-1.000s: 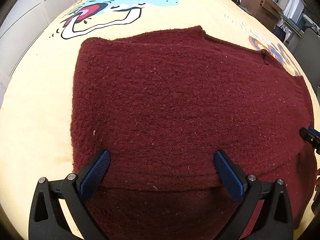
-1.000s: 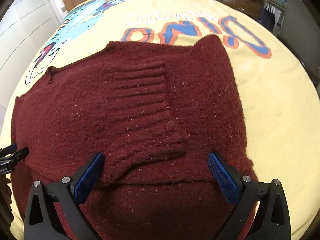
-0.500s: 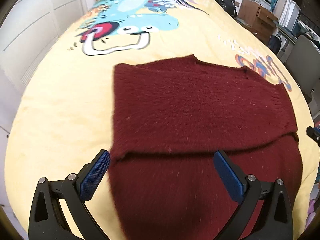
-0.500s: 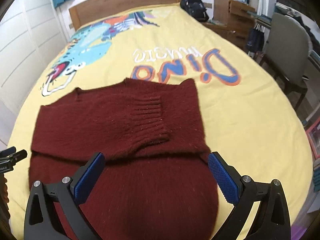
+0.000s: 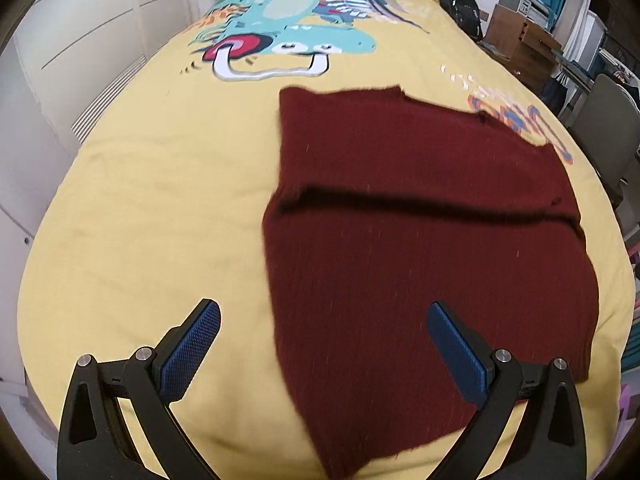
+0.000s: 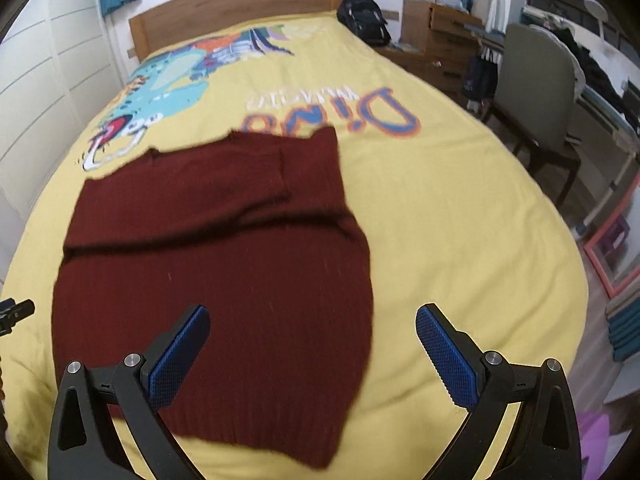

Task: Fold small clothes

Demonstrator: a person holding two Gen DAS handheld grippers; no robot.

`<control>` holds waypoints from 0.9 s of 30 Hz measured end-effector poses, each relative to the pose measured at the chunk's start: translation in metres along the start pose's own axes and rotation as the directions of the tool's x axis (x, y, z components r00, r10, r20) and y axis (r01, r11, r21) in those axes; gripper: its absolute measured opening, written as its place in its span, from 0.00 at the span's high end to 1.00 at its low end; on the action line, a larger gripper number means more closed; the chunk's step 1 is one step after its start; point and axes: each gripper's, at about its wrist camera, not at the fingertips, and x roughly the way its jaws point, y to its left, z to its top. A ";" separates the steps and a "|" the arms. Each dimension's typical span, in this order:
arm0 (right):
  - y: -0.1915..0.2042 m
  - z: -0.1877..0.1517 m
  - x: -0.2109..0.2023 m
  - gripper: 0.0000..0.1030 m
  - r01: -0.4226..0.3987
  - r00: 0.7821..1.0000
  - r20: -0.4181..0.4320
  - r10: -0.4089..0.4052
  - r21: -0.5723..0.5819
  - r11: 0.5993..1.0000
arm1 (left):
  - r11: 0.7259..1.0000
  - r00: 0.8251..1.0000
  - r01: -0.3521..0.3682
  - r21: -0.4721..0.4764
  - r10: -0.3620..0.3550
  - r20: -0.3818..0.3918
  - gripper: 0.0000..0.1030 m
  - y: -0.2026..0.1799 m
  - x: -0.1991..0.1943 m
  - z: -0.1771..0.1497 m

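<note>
While both grippers hang above it, left gripper (image 5: pixel 323 344) and right gripper (image 6: pixel 313 342) jaws apart — maroon sweater (image 5: pixel 424 248) flat on bed (image 5: pixel 160 208)

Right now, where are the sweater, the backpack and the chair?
sweater (image 5: pixel 420 264), left wrist view, middle of the body below the fold line.
backpack (image 6: pixel 362 16), right wrist view, its front.
chair (image 6: pixel 534 88), right wrist view, the backrest.
</note>
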 end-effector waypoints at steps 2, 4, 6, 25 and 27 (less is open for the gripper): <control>-0.003 -0.014 0.003 0.01 -0.001 1.000 -0.025 0.001 0.007 1.000 | 1.000 1.000 -0.005 0.005 0.005 -0.018 0.01 0.000 0.001 -0.014; -0.006 -0.028 0.008 0.01 0.000 0.999 -0.053 0.001 0.008 1.000 | 1.000 0.999 -0.011 0.013 0.012 -0.040 0.01 0.001 0.004 -0.026; -0.006 -0.037 0.014 0.00 0.001 0.997 -0.079 0.000 0.009 1.000 | 1.000 0.998 -0.009 0.011 0.010 -0.062 0.01 0.002 0.008 -0.037; -0.002 -0.076 0.086 0.16 -0.127 0.922 -0.365 0.131 0.037 0.991 | 0.997 0.961 0.073 0.021 -0.064 -0.270 0.31 -0.005 0.066 -0.091; -0.004 -0.077 0.090 0.50 -0.115 0.913 -0.389 0.124 0.046 0.992 | 0.996 0.961 0.082 0.022 -0.073 -0.266 0.42 -0.006 0.065 -0.091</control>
